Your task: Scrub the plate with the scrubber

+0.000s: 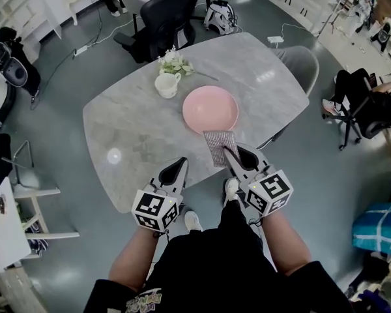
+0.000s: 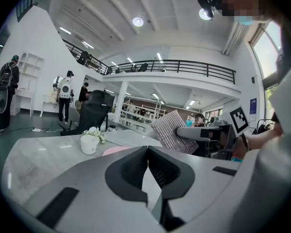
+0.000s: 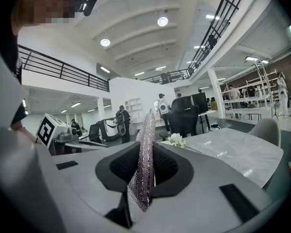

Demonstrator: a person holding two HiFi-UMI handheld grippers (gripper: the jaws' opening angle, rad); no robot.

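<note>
Silvery square mesh scrubber [image 1: 219, 145] we are pinching in our right gripper [image 1: 231, 155], free edge toward the round pink plate [image 1: 210, 108] for scrubbing; our left gripper [image 1: 180, 166] is idling, jaws pressed together.

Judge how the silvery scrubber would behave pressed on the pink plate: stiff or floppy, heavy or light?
Probably light: the scrubber juts from the right gripper without sagging. Likely flexible: it looks a thin mesh sheet, so may buckle against the plate.

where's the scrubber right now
In the head view the scrubber is clamped in the right gripper, right of centre, at the near edge of the table, just short of the pink plate.
</note>
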